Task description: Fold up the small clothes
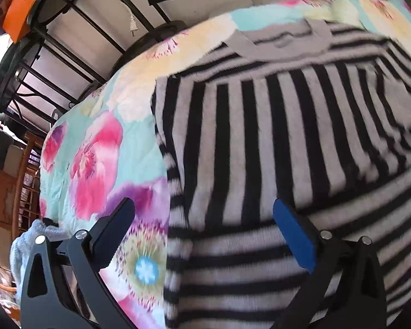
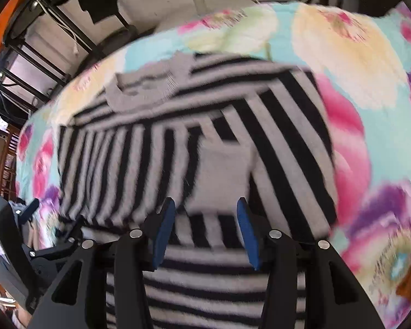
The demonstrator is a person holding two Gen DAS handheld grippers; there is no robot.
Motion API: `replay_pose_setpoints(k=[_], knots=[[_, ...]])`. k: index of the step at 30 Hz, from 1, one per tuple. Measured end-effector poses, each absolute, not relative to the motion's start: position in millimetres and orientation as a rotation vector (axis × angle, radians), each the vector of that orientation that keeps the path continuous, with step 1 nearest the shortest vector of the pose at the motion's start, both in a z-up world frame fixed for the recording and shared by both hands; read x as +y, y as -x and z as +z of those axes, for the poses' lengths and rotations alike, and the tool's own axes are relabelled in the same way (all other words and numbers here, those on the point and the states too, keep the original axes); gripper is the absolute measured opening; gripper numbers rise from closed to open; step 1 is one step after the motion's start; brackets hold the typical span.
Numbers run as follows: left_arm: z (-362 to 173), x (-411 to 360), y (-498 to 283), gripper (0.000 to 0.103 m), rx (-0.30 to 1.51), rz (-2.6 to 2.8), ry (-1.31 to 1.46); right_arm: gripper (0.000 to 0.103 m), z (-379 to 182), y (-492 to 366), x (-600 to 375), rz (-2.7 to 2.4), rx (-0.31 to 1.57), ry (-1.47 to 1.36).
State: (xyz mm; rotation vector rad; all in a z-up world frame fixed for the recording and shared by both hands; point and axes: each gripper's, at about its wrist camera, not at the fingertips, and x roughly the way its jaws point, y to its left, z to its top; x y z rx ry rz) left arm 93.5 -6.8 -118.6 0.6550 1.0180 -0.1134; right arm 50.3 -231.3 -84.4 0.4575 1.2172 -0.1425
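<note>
A floral quilt (image 1: 96,148) is covering the bed and filling most of both views, with dark metal furniture lying beyond its far left edge. On it, a black-and-white striped sweater (image 1: 260,142) is lying spread out, its grey collar (image 2: 148,87) at the far side and both sleeves already folded in across the body, the grey cuff (image 2: 222,175) of one resting near the middle. The left gripper (image 1: 202,230) is hovering over the sweater's near left edge with its jaws spread wide and holding nothing. The right gripper (image 2: 205,230) is hanging over the near hem, about half open, also empty, its blue pads (image 2: 164,230) just short of the cuff. The step in hand is likely lifting the near hem toward the collar. To do it well, each gripper should be pinching both layers at matching points along the hem, keeping the sleeves trapped inside and the fold square.
</note>
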Motion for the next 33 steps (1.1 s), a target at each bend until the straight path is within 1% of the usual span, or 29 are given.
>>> replay_pose_setpoints(k=[3,4,6,8,13,16,19,22,23,25,26,27,29,33], knots=[[-133.8,-0.7,-78.2,0.098,1.087,-0.109,-0.713,0.053,-100.8,-27.7,-237.3,-0.16,1.308,-0.487],[-139.3,1.0,-72.2,0.098,1.096,-0.106,-0.738,0.057,-106.0,-18.2,-239.2,-0.168,1.337,-0.492],[-146.2,3.1,-55.0,0.098,1.078,-0.088,-0.788,0.057,-117.3,-0.6,-238.0,-0.172,1.388,-0.498],[-139.6,4.0,-40.4,0.098,1.061,-0.071,-0.798,0.057,-108.5,14.8,-236.4,-0.179,1.369,-0.485],[-121.8,13.7,-6.0,0.098,1.08,-0.085,-0.723,0.058,-72.7,55.8,-223.8,-0.131,1.306,-0.453],[-119.9,25.2,16.4,0.098,1.116,-0.091,-0.685,0.058,-68.2,91.9,-214.2,-0.096,1.318,-0.457],[-131.4,41.2,38.8,0.098,1.196,-0.076,-0.652,0.058,-79.8,116.9,-208.3,-0.084,1.374,-0.439],[-141.1,51.6,54.5,0.099,1.23,-0.059,-0.636,0.058,-109.3,144.1,-202.6,-0.084,1.493,-0.42],[-139.2,53.8,60.0,0.099,1.232,-0.055,-0.625,0.056,-112.6,152.4,-202.0,-0.078,1.491,-0.405],[-132.4,56.6,64.7,0.098,1.248,-0.05,-0.605,0.056,-97.0,161.0,-201.6,-0.065,1.452,-0.37],[-128.1,59.1,66.3,0.098,1.256,-0.048,-0.589,0.057,-88.3,165.9,-204.3,-0.065,1.425,-0.388],[-120.6,62.8,69.9,0.098,1.273,-0.05,-0.552,0.058,-76.6,174.9,-210.7,-0.072,1.384,-0.428],[-110.7,70.6,72.8,0.098,1.305,-0.06,-0.478,0.062,-64.6,190.7,-224.7,-0.098,1.351,-0.502],[-99.1,101.5,73.3,0.098,1.406,-0.044,-0.259,0.063,-72.2,208.4,-246.0,-0.155,1.361,-0.656]])
